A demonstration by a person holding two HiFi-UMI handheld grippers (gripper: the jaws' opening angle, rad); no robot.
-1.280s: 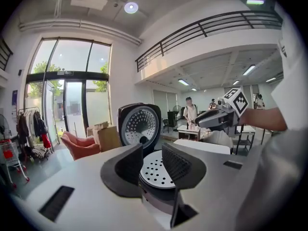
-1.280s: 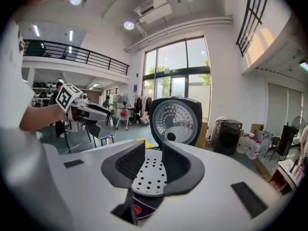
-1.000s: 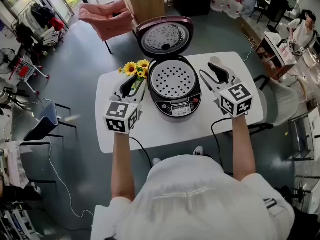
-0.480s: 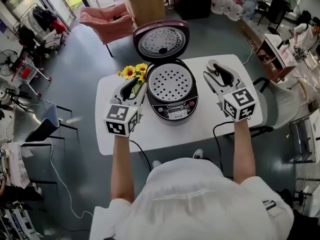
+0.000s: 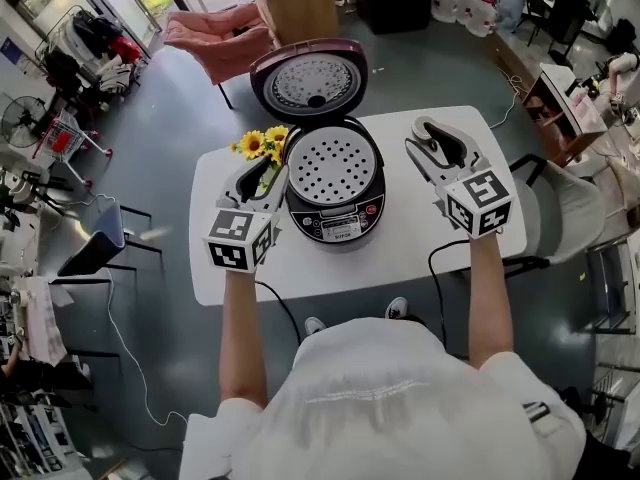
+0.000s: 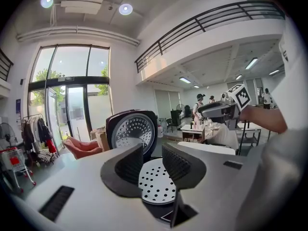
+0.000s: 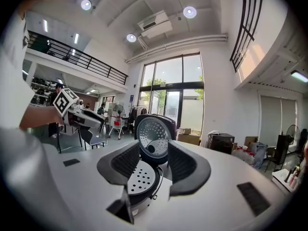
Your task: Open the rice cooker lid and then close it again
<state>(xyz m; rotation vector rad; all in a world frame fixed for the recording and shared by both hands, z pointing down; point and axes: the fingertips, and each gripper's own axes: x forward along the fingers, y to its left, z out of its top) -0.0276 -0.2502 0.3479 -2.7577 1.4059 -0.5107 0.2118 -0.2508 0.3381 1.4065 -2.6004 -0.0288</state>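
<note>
While the rice cooker (image 5: 335, 183) stands near the middle of the white counter (image 5: 430, 253), its lid (image 5: 308, 76) is raised and tipped back on the far hinge, with the perforated metal inner face turned toward the person. Inside the open body lies a round white steamer tray (image 5: 335, 163) dotted with holes, and the control panel (image 5: 340, 226) faces the counter's near edge.

A small bunch of sunflowers (image 5: 262, 141) sits just beside the cooker on its left.

The left gripper (image 5: 262, 174) is held over the counter to the left of the cooker, close to the flowers. Its fingers (image 6: 127, 165) are parted by a moderate gap and pinch nothing; the steamer tray shows beyond the gap in the left gripper view.

The right gripper (image 5: 430, 140) is held to the right of the cooker and apart from it. Its fingers (image 7: 182, 163) are spread wide and have just been closing a little, with nothing between them. The raised lid appears farther off, through the gap, in the right gripper view.

Neither gripper touches the cooker or its lid.

A pink armchair (image 5: 215, 30) and a cardboard box (image 5: 295, 3) stand on the floor beyond the counter.
</note>
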